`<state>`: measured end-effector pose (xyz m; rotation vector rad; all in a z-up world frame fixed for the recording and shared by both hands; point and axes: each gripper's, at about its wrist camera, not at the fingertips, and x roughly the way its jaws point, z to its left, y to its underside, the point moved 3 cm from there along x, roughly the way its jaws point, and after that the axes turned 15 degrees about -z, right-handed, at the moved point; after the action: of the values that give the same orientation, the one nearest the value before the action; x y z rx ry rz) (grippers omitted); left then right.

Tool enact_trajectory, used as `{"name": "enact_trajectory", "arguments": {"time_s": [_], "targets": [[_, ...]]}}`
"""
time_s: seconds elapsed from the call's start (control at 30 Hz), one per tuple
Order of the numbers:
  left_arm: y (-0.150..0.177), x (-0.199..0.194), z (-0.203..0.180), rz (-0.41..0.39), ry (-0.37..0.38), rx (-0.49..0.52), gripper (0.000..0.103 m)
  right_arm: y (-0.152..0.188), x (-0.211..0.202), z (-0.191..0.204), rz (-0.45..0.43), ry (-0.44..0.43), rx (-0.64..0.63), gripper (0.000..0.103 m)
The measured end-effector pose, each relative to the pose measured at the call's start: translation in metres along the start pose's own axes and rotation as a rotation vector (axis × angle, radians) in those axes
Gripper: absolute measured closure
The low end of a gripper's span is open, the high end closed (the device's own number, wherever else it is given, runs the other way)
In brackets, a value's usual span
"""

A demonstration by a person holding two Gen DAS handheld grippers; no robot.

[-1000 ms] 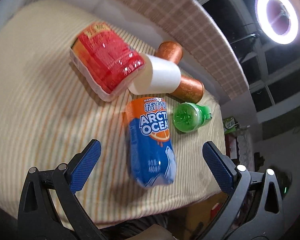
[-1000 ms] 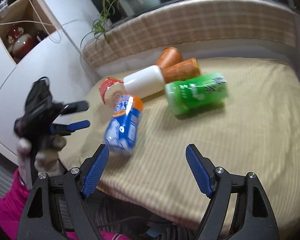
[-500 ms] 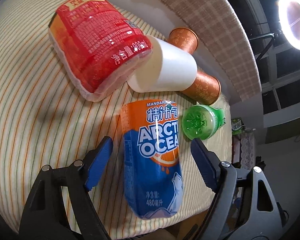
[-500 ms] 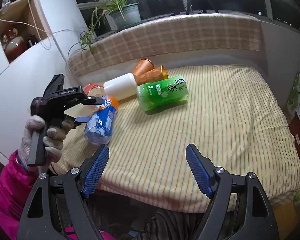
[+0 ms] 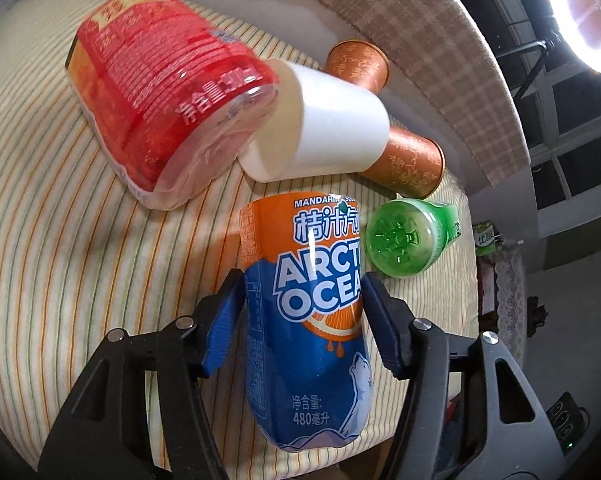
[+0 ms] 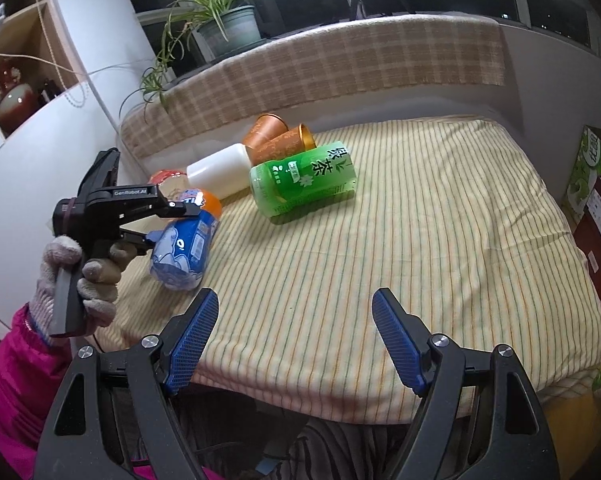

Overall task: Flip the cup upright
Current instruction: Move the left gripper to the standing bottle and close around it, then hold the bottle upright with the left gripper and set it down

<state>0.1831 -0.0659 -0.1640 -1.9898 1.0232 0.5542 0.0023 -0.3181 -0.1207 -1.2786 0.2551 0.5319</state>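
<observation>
A blue and orange Arctic Ocean cup (image 5: 312, 320) lies on its side on the striped table (image 5: 60, 260). My left gripper (image 5: 302, 300) has its blue pads against both sides of the cup. The right wrist view shows this gripper (image 6: 172, 220) on the same cup (image 6: 184, 252) near the table's left edge. My right gripper (image 6: 294, 338) is open and empty above the front edge, apart from every cup.
Lying on their sides behind are a red cup (image 5: 168, 92), a white cup (image 5: 324, 128), two brown patterned cups (image 5: 408, 160) and a green cup (image 5: 408, 240). The green cup (image 6: 304, 184) sits mid-table. A checked ledge (image 6: 320, 72) with a potted plant (image 6: 228, 28) runs behind.
My left gripper has moved forward around the blue cup and narrowed from wide open until its pads meet the cup's sides. The right gripper has drawn back slightly.
</observation>
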Motion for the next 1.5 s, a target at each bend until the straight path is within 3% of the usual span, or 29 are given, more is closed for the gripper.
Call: {"name": "enact_trajectory", "arguments": {"time_s": [0.43,0.73,1.0,1.5], "targets": [[0.015,-0.041,-0.056,-0.207,-0.03,0.326,0.044,0.002,0.004,-0.006,0.002,0.014,0.016,0.024],[0.027,-0.042,-0.08,-0.333,-0.075,0.525,0.044,0.002,-0.001,-0.01,-0.019,0.029,0.03,0.024],[0.035,-0.032,-0.087,-0.396,-0.103,0.615,0.044,0.001,-0.007,-0.013,-0.037,0.062,0.02,0.024],[0.044,-0.04,-0.084,-0.412,-0.078,0.645,0.044,0.002,-0.002,-0.009,-0.021,0.057,0.014,0.024]]}}
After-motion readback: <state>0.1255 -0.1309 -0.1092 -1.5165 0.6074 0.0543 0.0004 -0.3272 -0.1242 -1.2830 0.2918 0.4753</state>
